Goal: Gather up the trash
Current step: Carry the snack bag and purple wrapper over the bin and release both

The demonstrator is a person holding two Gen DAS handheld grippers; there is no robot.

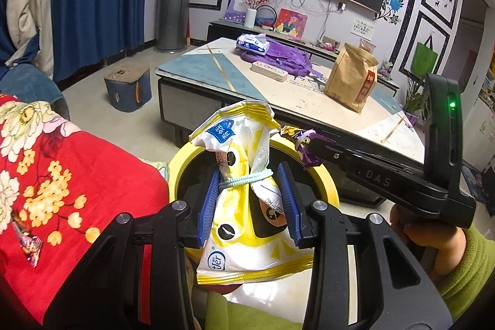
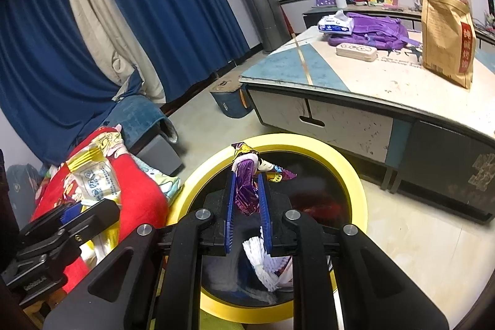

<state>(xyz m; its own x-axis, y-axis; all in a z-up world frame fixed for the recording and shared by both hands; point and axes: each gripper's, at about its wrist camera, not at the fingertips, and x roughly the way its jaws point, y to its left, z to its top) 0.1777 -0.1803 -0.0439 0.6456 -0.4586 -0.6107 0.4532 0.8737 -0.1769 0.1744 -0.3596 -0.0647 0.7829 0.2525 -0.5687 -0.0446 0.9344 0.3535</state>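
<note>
The yellow and white snack bag, tied round its neck with a pale green band, sits between the blue pads of the left tongs, which pinch it at its middle, right over the mouth of the yellow-rimmed bin. The purple candy wrapper is pinched in the right tongs, which are pressed almost together, and it too hangs over the bin. The job now looks like the drop. To do it well, I would keep each piece over the dark middle of the bin, not over the rim, then spread the tongs wide enough for the trash to fall free. The big bag is wide and puffy, so it may catch on the rim or on a pad; a lower drop would help. The wrapper is light and may cling to a pad, so a small shake could be needed. Inside the bin I can see white paper bits, but the rest is dark and the tongs cover much of it, so I cannot tell how full it is. Another small wrapper lies on the red flowered blanket, maybe more trash, though it is too blurry to be sure. The bench behind holds a brown paper bag.
</note>
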